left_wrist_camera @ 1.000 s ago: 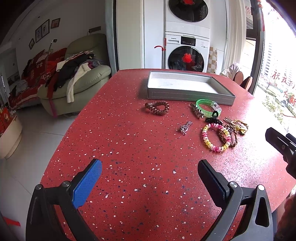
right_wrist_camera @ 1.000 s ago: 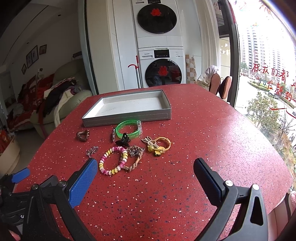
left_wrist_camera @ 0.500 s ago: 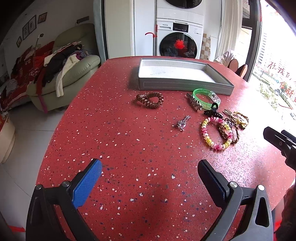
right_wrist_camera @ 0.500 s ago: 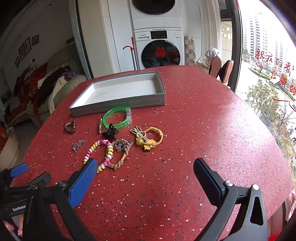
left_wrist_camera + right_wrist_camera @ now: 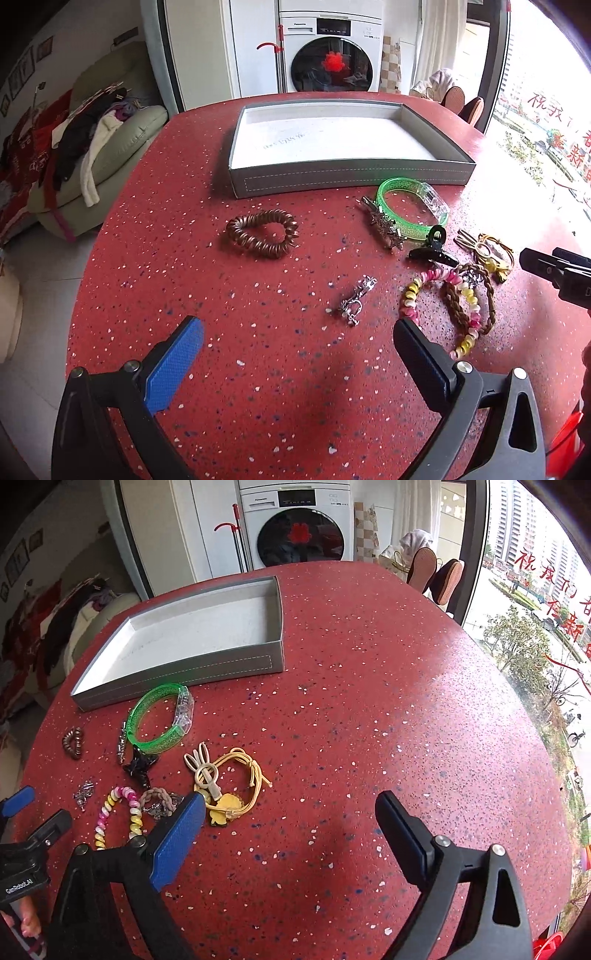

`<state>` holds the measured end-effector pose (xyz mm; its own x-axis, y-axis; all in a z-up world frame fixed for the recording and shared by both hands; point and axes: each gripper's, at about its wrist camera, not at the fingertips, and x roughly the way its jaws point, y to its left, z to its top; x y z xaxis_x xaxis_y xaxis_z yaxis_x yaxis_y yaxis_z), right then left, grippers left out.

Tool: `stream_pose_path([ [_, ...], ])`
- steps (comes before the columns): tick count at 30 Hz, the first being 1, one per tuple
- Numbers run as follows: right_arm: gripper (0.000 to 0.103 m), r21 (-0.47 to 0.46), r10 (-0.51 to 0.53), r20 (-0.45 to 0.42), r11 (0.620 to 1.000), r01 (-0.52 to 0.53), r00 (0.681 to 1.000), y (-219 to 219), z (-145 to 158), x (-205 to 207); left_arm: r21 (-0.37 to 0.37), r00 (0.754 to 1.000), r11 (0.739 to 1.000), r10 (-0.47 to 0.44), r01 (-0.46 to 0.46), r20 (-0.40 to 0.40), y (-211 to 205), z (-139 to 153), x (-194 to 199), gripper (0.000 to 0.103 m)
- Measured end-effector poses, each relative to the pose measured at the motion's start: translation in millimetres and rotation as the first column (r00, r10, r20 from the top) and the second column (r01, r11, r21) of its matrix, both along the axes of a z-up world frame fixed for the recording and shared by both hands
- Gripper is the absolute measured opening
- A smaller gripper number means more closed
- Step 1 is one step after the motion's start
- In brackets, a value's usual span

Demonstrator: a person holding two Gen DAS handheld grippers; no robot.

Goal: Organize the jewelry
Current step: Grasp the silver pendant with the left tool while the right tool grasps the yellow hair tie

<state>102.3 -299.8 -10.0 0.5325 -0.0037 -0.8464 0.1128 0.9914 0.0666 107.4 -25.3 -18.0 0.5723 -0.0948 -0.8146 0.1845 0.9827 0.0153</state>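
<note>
An empty grey tray (image 5: 351,179) (image 5: 192,672) stands at the back of the red table. In front of it lie a brown coil hair tie (image 5: 262,233) (image 5: 72,742), a green bangle (image 5: 412,210) (image 5: 160,718), a black claw clip (image 5: 430,251) (image 5: 138,766), a silver trinket (image 5: 354,301) (image 5: 84,793), a pink-yellow bead bracelet (image 5: 439,310) (image 5: 116,816), a brown braided band (image 5: 469,295) (image 5: 160,803) and a yellow cord tie (image 5: 487,251) (image 5: 229,782). My left gripper (image 5: 295,354) is open just short of the trinket. My right gripper (image 5: 291,823) is open, its left pad over the yellow tie's edge.
A silver hair pin (image 5: 382,223) lies beside the bangle. A sofa piled with clothes (image 5: 92,147) stands left of the table. A washing machine (image 5: 328,55) is behind it. Chairs (image 5: 432,572) and a window are at the right.
Both grippers have moved forward and lower toward the jewelry. Both stay open and empty. The items have not moved.
</note>
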Motion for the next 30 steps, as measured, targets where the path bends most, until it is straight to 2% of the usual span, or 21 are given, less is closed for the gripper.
stream_pose_path([
  [1, 0.081, 0.004, 0.006, -0.009, 1.0, -0.006, 1.0, 0, -2, 4, 0.002, 1.0, 1.0, -0.007, 0.007, -0.002, -1, -1, 2, 0.103],
  [4, 0.068, 0.018, 0.025, -0.041, 1.0, -0.024, 0.999, 2, -12, 14, 0.016, 1.0, 1.0, -0.019, 0.02, -0.01, -8, -3, 10, 0.103],
  [7, 0.064, -0.015, 0.052, -0.043, 0.998, -0.053, 0.998, 9, -15, 19, 0.019, 0.999, 0.999, -0.048, 0.049, -0.023, -16, -5, 15, 0.098],
  [9, 0.06, -0.012, 0.058, -0.048, 0.998, -0.059, 0.997, 10, -14, 21, 0.028, 0.997, 0.997, -0.071, 0.071, -0.031, -22, -8, 15, 0.089],
  [13, 0.042, -0.069, 0.078, -0.059, 0.994, -0.082, 0.995, 18, -14, 23, 0.022, 0.993, 0.994, -0.11, 0.111, -0.045, -31, -12, 15, 0.071],
  [14, 0.028, -0.064, 0.084, -0.059, 0.994, -0.088, 0.995, 19, -13, 23, 0.019, 0.992, 0.992, -0.12, 0.121, -0.044, -33, -11, 15, 0.064],
  [15, 0.02, -0.058, 0.092, -0.057, 0.994, -0.095, 0.994, 19, -12, 23, 0.014, 0.99, 0.991, -0.132, 0.133, -0.042, -34, -11, 14, 0.058],
  [16, 0.006, -0.051, 0.098, -0.057, 0.994, -0.101, 0.994, 20, -13, 22, 0.001, 0.988, 0.989, -0.149, 0.149, -0.042, -35, -11, 12, 0.043],
  [17, 0.005, -0.045, 0.097, -0.057, 0.994, -0.1, 0.994, 20, -13, 22, -0.003, 0.986, 0.987, -0.159, 0.159, -0.041, -36, -10, 11, 0.031],
  [19, 0.005, -0.019, 0.094, -0.052, 0.995, -0.096, 0.994, 16, -12, 20, -0.001, 0.984, 0.985, -0.172, 0.172, -0.041, -38, -10, 10, 0.031],
  [22, 0.005, 0.054, 0.095, -0.014, 0.994, -0.094, 0.995, 8, -4, 16, -0.057, 0.982, 0.982, -0.183, 0.18, -0.045, -31, -5, 9, 0.031],
  [30, 0.005, 0.119, 0.112, 0.08, 0.985, -0.121, 0.99, 2, 32, 16, -0.138, 0.985, 0.976, -0.17, 0.167, -0.008, -13, 26, 14, 0.031],
])
